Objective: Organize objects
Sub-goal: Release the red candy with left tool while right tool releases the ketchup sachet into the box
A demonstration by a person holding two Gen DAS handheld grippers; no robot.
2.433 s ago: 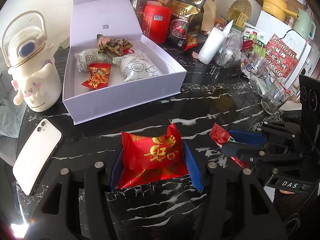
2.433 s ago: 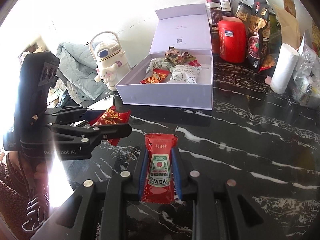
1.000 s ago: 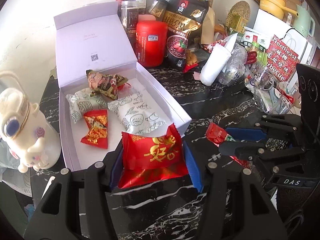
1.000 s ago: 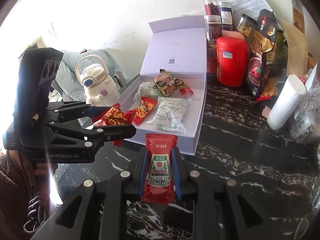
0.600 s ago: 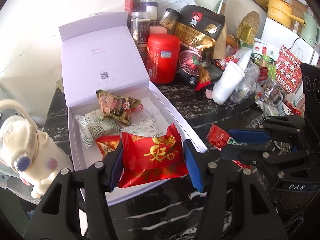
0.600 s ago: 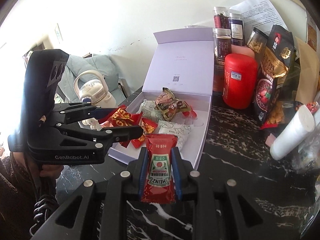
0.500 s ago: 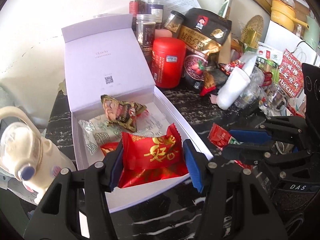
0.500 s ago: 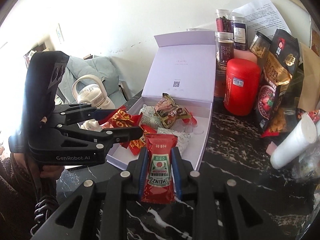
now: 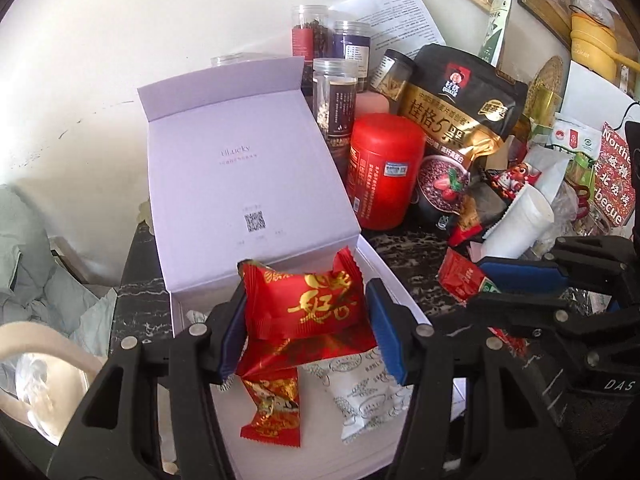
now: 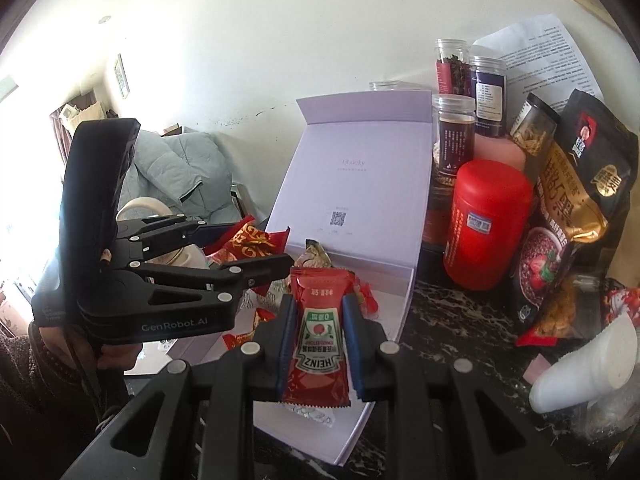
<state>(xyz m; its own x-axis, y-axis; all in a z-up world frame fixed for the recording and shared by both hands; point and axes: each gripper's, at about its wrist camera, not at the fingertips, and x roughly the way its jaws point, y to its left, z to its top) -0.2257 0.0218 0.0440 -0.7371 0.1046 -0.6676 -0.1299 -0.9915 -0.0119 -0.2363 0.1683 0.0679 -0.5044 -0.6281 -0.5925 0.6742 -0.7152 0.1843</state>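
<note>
My left gripper (image 9: 306, 316) is shut on a red snack packet with gold lettering (image 9: 308, 304) and hangs over the open lavender box (image 9: 404, 300). Under it in the box lie a small red candy (image 9: 272, 408) and a white patterned packet (image 9: 364, 392). My right gripper (image 10: 318, 336) is shut on a red Heinz ketchup sachet (image 10: 320, 332), held above the box's near right edge (image 10: 396, 328). In the right wrist view the left gripper (image 10: 248, 248) shows at the left with its red packet (image 10: 248, 240). In the left wrist view the right gripper (image 9: 500, 284) and its sachet (image 9: 460, 276) appear at the right.
The box lid (image 9: 240, 184) stands upright at the back. Behind and right of the box are a red canister (image 9: 384, 168), several clear jars (image 9: 336, 96), a black and gold pouch (image 9: 460, 120) and a white roll (image 9: 524, 216). A cream kettle (image 9: 36, 368) stands left.
Both grippers have moved forward and risen, so they now hang over the box with their packets. The box and the items behind it look closer.
</note>
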